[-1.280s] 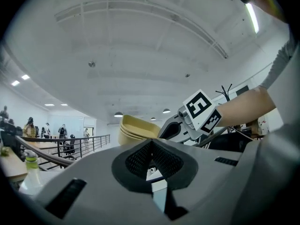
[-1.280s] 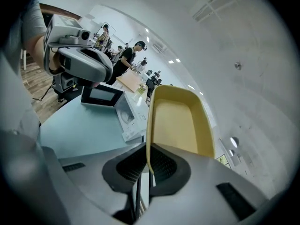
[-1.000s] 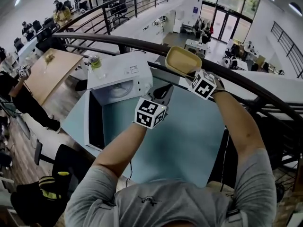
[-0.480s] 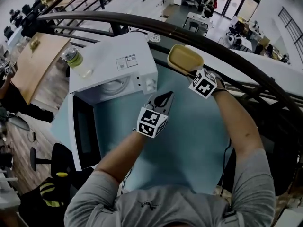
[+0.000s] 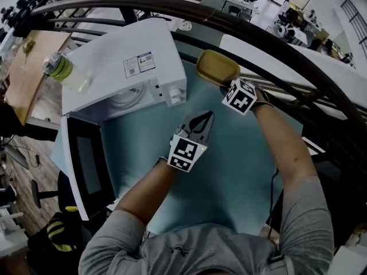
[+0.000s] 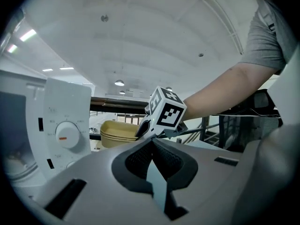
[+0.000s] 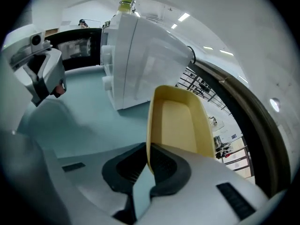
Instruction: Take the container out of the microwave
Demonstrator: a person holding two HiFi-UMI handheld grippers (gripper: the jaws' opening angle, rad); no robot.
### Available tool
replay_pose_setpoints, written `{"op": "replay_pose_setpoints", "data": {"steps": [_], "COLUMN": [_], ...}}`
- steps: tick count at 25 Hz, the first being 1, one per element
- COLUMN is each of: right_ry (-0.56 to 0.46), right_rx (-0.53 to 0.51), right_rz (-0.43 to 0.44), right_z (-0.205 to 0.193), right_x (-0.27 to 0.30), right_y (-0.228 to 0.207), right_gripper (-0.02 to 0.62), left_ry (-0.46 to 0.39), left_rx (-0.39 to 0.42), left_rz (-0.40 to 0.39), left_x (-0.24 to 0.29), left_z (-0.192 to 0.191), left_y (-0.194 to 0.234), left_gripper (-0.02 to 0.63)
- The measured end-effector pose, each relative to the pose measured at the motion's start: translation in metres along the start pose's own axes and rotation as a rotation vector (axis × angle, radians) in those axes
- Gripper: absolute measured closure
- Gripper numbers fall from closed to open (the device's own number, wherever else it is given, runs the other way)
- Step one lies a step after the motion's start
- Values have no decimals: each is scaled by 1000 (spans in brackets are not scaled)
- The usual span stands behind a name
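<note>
Over the last second both my hands have sunk, and the shallow yellow plastic container (image 5: 218, 67) has come down with them, from up against the dark curved railing (image 5: 258, 33) to low over the far part of the pale teal counter (image 5: 229, 171). It hangs just right of the white microwave (image 5: 123, 73), well clear of the cavity, whose door (image 5: 83, 173) swings open toward the near left. So I judge the removal itself as done. What is left is to set the container down, and I cannot tell from here whether its base touches the counter yet.

The right tongs (image 5: 225, 85) are clamped almost shut on the container's near rim. In the right gripper view the thin yellow wall (image 7: 180, 121) stands pinched between the two dark pads, and the dish tips up and away from them. The left tongs (image 5: 202, 124) are closed tip to tip with nothing between them — they carry no part of the load.

My right forearm stretches out to the far right, wrist bent so the tongs point steeply down at the counter. My left forearm runs up the middle, its tongs held nearly level and aimed far, toward the container and the microwave's control panel. A green-capped clear bottle (image 5: 60, 67) lies on top of the microwave, away from both hands.
</note>
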State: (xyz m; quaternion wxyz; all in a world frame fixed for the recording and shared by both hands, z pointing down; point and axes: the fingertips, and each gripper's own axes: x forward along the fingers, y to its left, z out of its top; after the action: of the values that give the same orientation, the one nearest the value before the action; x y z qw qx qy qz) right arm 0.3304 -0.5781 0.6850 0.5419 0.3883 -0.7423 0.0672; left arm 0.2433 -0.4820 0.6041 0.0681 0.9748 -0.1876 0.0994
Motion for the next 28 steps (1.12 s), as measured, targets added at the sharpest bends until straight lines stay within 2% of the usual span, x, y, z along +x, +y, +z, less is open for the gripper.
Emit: {"op": "replay_pose_setpoints", "data": {"steps": [10,28], "right_ry": [-5,-1], "right_rx": [-18,-14], "right_rz": [61,81], "right_z": [-4,-1], "right_x": [33,60], "right_y": [20,30], "right_gripper": [561,557], "left_ry": [41,59], "left_rx": [-31,-55], "left_rz": [10,15], "left_x": [5,2], "left_z": [-35,-53], "left_y": [1,10], "left_gripper": [593,593]}}
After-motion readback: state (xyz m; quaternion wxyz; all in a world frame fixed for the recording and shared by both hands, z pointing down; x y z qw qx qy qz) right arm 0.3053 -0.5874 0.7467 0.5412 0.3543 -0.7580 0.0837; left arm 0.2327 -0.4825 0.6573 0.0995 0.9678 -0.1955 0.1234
